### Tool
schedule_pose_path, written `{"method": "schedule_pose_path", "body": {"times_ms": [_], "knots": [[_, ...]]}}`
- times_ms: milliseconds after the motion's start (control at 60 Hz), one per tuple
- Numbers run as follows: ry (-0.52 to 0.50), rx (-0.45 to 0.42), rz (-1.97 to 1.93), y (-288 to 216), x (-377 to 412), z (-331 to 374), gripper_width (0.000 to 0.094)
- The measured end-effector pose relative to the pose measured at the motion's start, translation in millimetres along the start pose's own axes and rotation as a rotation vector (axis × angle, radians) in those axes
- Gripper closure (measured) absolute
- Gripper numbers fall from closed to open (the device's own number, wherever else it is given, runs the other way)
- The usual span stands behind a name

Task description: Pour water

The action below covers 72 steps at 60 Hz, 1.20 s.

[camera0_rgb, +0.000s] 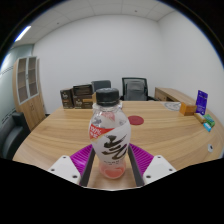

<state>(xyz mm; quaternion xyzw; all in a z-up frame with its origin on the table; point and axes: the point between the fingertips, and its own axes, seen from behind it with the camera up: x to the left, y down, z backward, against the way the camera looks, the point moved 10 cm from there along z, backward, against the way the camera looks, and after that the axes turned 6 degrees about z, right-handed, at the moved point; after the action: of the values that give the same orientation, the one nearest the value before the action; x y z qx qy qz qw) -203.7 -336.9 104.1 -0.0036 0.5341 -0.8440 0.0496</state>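
Clear plastic catches my eye first: I count one bottle (109, 138), upright, with a black cap on top and a white label carrying bold black brush-style characters that I cannot read, plus a pinkish tint in its lower part. It stands right between my gripper's (110, 168) two fingers, and the magenta pads (82, 156) sit against its sides, so I read the jaws as clenched on the bottle. Beneath and beyond it runs one long wooden table (150, 138), pale in tone. On that table, past the bottle, I see one small red item (136, 119) lying flat; I cannot tell what it is. Further off to my right side of the table there is one tan box (186, 108), one purple upright card (202, 100) with white marks too small to read, and one small teal thing (208, 125) near the table's edge. At the far end I count two dark office chairs (134, 88), side by side, and beside them a low dark shelf unit (78, 97) with some printed fronts whose writing I cannot make out. One wooden cabinet (30, 108) stands against the wall nearer me, with a white slatted panel (28, 78) above it. No brand name is legible anywhere I look.
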Motion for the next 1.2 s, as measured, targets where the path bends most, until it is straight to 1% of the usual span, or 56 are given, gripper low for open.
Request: {"method": "schedule_pose_path", "body": {"times_ms": [33, 67, 117, 200, 233, 250, 300, 317, 417, 533, 617, 717, 833, 933, 1067, 1117, 1200], "knots": [[0.003, -0.007, 0.009, 1, 2, -6, 0.0353], [0.016, -0.012, 0.020, 2, 2, -10, 0.0441], [0.024, -0.032, 0.025, 1, 2, -12, 0.0460], [0.017, -0.041, 0.018, 1, 5, -13, 0.0545], [0.028, -0.040, 0.017, 0, 4, -13, 0.0558], [0.035, -0.039, 0.022, 0, 3, -13, 0.0599], [0.049, -0.039, 0.044, -6, 1, -12, 0.0608], [0.049, -0.040, 0.054, -8, 0, -13, 0.0650], [0.083, -0.053, 0.103, -28, -9, -10, 0.0650], [0.142, -0.064, 0.186, -65, -28, -14, 0.0652], [0.208, -0.078, 0.307, -97, -47, -27, 0.0652], [0.305, -0.073, 0.506, -135, -71, -52, 0.0652], [0.401, -0.040, 0.788, -169, -81, -99, 0.0652], [0.467, 0.005, 1.060, -188, -90, -137, 0.0651], [0.531, 0.088, 1.480, -195, -91, -184, 0.0653], [0.552, 0.091, 1.649, -197, -88, -197, 0.0654], [0.608, 0.131, 1.896, -196, -90, -214, 0.0655]]}}
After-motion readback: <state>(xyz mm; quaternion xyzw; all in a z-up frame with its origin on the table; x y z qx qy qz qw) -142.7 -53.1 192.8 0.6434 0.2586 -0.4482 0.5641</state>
